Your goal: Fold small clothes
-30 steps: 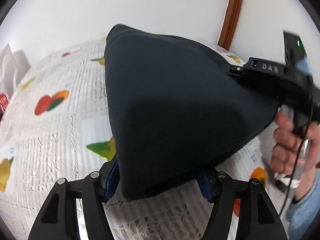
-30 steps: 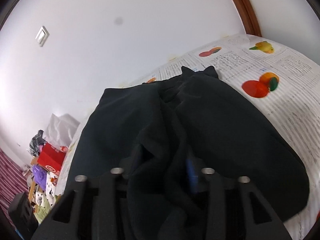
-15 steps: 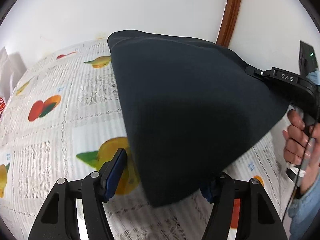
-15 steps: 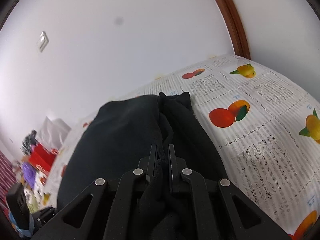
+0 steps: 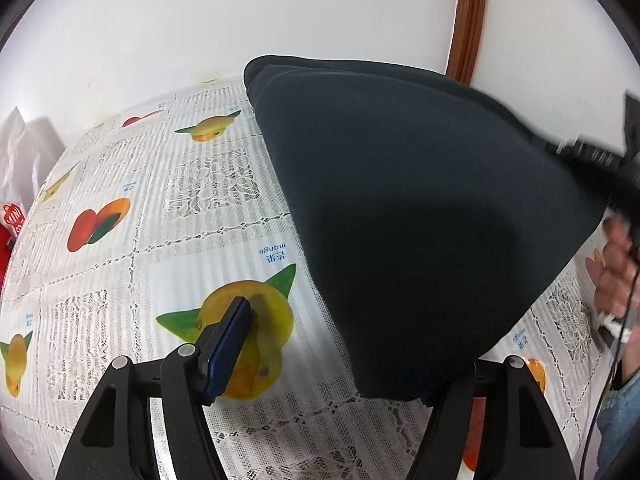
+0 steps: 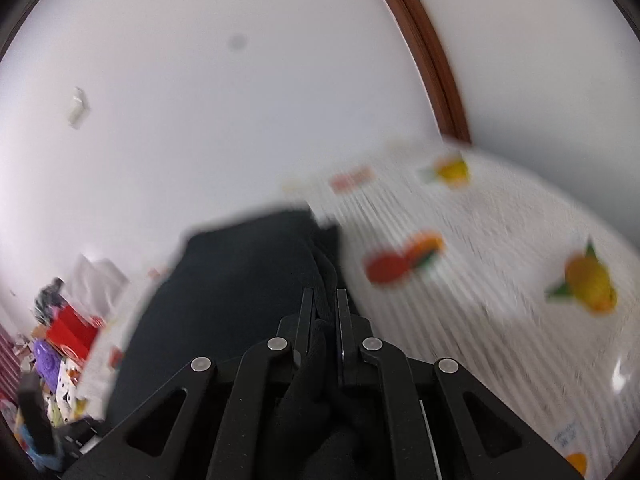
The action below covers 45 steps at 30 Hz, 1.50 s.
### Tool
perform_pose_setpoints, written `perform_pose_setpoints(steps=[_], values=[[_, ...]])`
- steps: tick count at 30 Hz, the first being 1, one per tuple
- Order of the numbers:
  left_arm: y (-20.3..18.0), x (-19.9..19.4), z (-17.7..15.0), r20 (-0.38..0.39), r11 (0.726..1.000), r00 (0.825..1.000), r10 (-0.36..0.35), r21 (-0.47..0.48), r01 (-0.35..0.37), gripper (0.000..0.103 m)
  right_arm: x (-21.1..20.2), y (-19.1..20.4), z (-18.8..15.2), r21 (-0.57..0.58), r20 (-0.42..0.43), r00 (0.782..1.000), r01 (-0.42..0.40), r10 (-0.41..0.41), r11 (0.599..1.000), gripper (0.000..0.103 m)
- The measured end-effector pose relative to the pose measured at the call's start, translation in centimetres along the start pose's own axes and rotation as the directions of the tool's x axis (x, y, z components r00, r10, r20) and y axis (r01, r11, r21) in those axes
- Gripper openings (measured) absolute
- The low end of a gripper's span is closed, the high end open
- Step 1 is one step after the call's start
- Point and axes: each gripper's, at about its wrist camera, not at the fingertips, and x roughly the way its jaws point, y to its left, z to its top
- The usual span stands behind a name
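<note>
A dark navy garment (image 5: 420,208) hangs stretched above the fruit-print tablecloth (image 5: 168,216) in the left wrist view. Its lower corner droops over my left gripper's right finger. My left gripper (image 5: 336,344) is open, its blue-padded left finger (image 5: 228,344) bare and apart from the cloth. My right gripper (image 6: 322,308) is shut on the garment (image 6: 240,280), a bunched fold pinched between its jaws. The right gripper body (image 5: 592,160) shows at the right edge of the left wrist view, holding the cloth's upper corner.
The table stands against a white wall with a brown door frame (image 5: 468,20). A cluttered pile with a red box (image 6: 72,328) and white bags lies off the table's far left. The holder's hand (image 5: 616,276) is at the right.
My left gripper has opened and let go of the garment's lower edge. The right gripper has shut on the cloth and lifted it, moving quickly, its view now blurred.
</note>
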Motion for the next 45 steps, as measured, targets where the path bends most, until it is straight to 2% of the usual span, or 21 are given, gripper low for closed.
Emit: perform_pose_setpoints(steps=[3, 5, 8, 11, 14, 17, 19, 23, 25, 28, 32, 36, 40, 43, 45], values=[[0.0, -0.2, -0.1, 0.002, 1.000, 1.000, -0.002, 0.003, 0.002, 0.068, -0.3, -0.3, -0.1, -0.009, -0.017, 0.999, 0.031, -0.031, 0.999, 0.015], [0.9, -0.3, -0.2, -0.009, 1.000, 1.000, -0.013, -0.001, 0.013, 0.068, -1.5, -0.2, 0.3, -0.047, -0.009, 0.996, 0.088, -0.089, 0.995, 0.023], [1.4, -1.6, -1.0, -0.014, 0.999, 0.999, -0.045, -0.005, 0.045, 0.066, -4.0, 0.3, 0.4, -0.124, 0.029, 0.989, 0.147, -0.145, 0.981, 0.025], [1.4, -3.5, -2.3, 0.003, 0.995, 0.995, -0.097, 0.006, 0.097, 0.066, -6.1, 1.6, -0.1, -0.224, 0.079, 0.987, 0.157, -0.143, 0.962, 0.025], [0.5, -5.8, -2.8, 0.057, 0.992, 0.991, -0.125, 0.037, 0.123, 0.066, -6.4, 2.3, -1.7, -0.301, 0.058, 0.993, 0.120, -0.108, 0.946, 0.025], [0.2, -8.0, -1.7, 0.148, 0.995, 0.984, -0.096, 0.044, 0.090, 0.066, -4.9, 1.7, -3.7, -0.343, -0.009, 0.986, 0.153, -0.166, 0.927, 0.025], [0.7, -8.3, -0.4, 0.173, 0.997, 0.983, -0.067, 0.035, 0.062, 0.066, -4.8, 1.0, -4.4, -0.329, -0.037, 0.986, 0.139, -0.160, 0.934, 0.025], [1.5, -5.8, 1.8, 0.134, 1.000, 0.991, -0.027, 0.020, 0.024, 0.066, -5.8, 1.0, -3.8, -0.337, -0.049, 0.985, 0.139, -0.165, 0.931, 0.025], [1.4, -3.1, 1.5, 0.054, 0.999, 0.999, 0.005, 0.032, -0.007, 0.068, -6.5, 1.5, -3.0, -0.345, -0.034, 0.987, 0.138, -0.159, 0.928, 0.026], [1.6, -1.4, 1.0, 0.018, 0.999, 0.999, -0.041, 0.010, 0.041, 0.069, -6.5, 2.5, -1.2, -0.360, -0.021, 0.989, 0.128, -0.146, 0.924, 0.030], [1.7, -2.8, 2.1, 0.036, 0.998, 0.997, -0.062, 0.010, 0.062, 0.068, -4.6, 4.5, 2.1, -0.392, -0.029, 0.989, 0.121, -0.143, 0.912, 0.038], [2.0, -3.0, 4.3, 0.066, 0.999, 0.997, -0.035, 0.015, 0.034, 0.068, 0.1, 6.5, 6.1, -0.388, -0.103, 0.986, 0.080, -0.130, 0.918, 0.043], [2.6, -1.8, 6.5, 0.058, 0.999, 0.997, -0.048, -0.006, 0.048, 0.066, 5.6, 7.1, 9.1, -0.318, -0.196, 0.975, 0.035, -0.102, 0.947, 0.043], [2.7, -0.6, 7.5, 0.042, 0.997, 0.997, -0.072, 0.008, 0.072, 0.066, 10.2, 6.9, 10.5, -0.268, -0.262, 0.958, 0.041, -0.114, 0.963, 0.043], [2.7, 0.6, 7.9, 0.019, 0.995, 0.995, -0.095, 0.020, 0.095, 0.067, 12.3, 6.4, 10.9, -0.211, -0.300, 0.951, 0.008, -0.072, 0.977, 0.042]])
